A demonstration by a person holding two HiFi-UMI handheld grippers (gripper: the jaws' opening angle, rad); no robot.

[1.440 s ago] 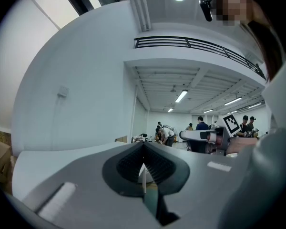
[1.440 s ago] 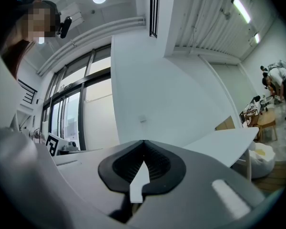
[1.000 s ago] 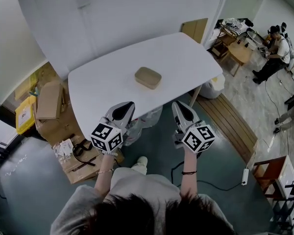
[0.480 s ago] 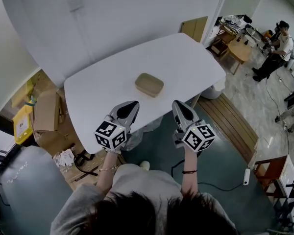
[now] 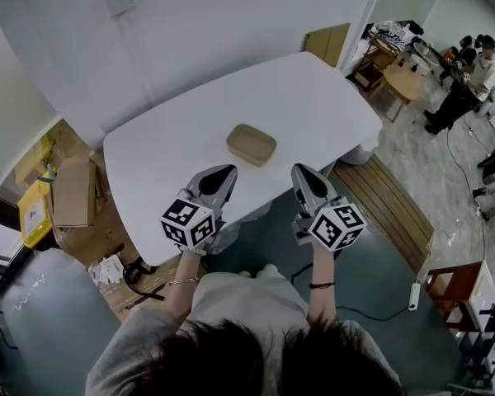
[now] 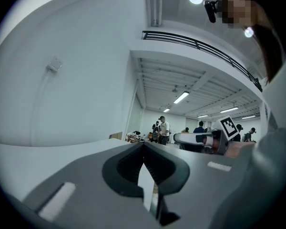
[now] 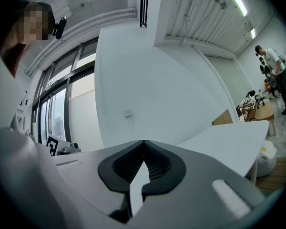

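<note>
Across the head view's middle spreads a white table (image 5: pixel 330 89). At its near edge hover the left gripper (image 5: pixel 223 172) and right gripper (image 5: pixel 301 171), both with jaws pressed together and holding nothing. A tan box (image 5: pixel 251 144) lies on the table at 1 o'clock from the left gripper and 11 o'clock from the right.

Grey hand-held grippers (image 5: pixel 221 174) (image 5: pixel 302 173), black-and-white marker cubes (image 5: pixel 187 222) (image 5: pixel 337 226), grey T-shirt (image 5: pixel 241 299)

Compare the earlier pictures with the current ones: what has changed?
The left tool and right tool moved forward to the near edge of the white table as the person stepped closer. Nothing was gripped or released. Both stay shut and empty; the tan box lies where it was.
</note>
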